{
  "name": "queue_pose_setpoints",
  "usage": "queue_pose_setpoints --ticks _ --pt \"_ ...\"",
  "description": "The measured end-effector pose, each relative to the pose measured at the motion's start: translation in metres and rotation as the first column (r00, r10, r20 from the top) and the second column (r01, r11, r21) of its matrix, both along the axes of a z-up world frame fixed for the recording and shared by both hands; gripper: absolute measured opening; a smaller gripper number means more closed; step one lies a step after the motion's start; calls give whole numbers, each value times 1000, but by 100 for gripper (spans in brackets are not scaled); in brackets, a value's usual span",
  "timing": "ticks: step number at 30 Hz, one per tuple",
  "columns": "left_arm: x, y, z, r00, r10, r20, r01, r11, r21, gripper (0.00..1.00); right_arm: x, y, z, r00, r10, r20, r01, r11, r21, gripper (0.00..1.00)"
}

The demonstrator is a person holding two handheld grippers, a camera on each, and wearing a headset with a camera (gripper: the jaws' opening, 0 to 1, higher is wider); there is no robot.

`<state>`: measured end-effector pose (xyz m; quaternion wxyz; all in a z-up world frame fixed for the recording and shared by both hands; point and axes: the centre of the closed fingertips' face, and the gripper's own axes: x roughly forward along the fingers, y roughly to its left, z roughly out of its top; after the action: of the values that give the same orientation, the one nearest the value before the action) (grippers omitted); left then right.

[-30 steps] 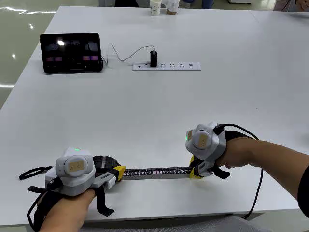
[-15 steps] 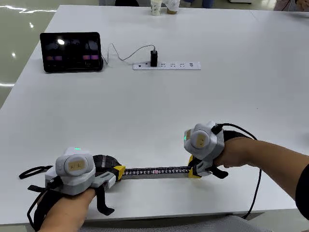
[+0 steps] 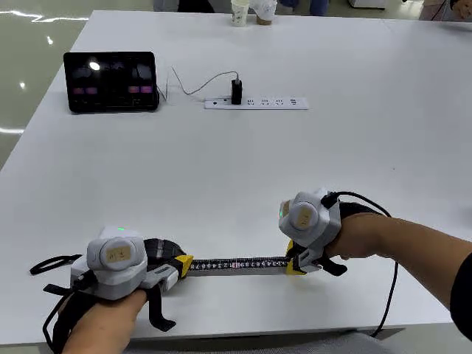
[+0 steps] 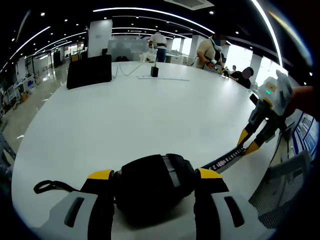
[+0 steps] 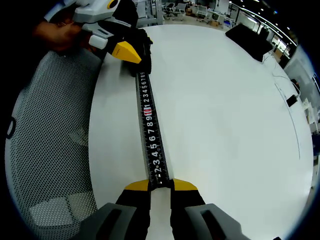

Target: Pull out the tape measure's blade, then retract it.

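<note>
- Since a second ago, the right tool [image 3: 296, 264] has been brought a little nearer the left tool [image 4: 155, 176], so slightly less blade [image 5: 149, 125] lies bared. Retraction is judged to be under way.
- Nearest, by the front edge of the surface [image 3: 243, 169], the left tool is closed about the black case [image 4: 150, 192], one jaw on each flank.
- From the case's mouth the blade runs flat along the surface to the right tool, whose jaws are narrowed onto its tip.
- The blade is judged thin and springy: stiff lengthwise, easily kinked if twisted, and likely to snap back if released. It is best held at the tip and fed in slowly, with the heavier, smooth case gripped by its flanks.
- Farther off, a power strip [image 3: 256, 103] and a tablet [image 3: 110, 81] are seen, well apart from the work.
</note>
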<state>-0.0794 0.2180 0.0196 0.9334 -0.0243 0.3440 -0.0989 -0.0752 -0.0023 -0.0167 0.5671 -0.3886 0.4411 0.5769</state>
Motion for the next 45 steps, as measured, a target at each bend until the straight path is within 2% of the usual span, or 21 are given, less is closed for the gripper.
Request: queue_pose_setpoints --ticks 13,29,45 --pt "0 0 0 1000 -1 1 1 1000 1 59 -1 3 0 1000 -16 -2 16 1000 7 11" --pt "0 -2 0 1000 -17 5 17 1000 25 59 -2 6 0 1000 -10 -1 10 1000 6 11" --pt "0 -2 -1 1000 -14 6 14 1000 23 59 -2 12 0 1000 0 3 0 1000 12 11"
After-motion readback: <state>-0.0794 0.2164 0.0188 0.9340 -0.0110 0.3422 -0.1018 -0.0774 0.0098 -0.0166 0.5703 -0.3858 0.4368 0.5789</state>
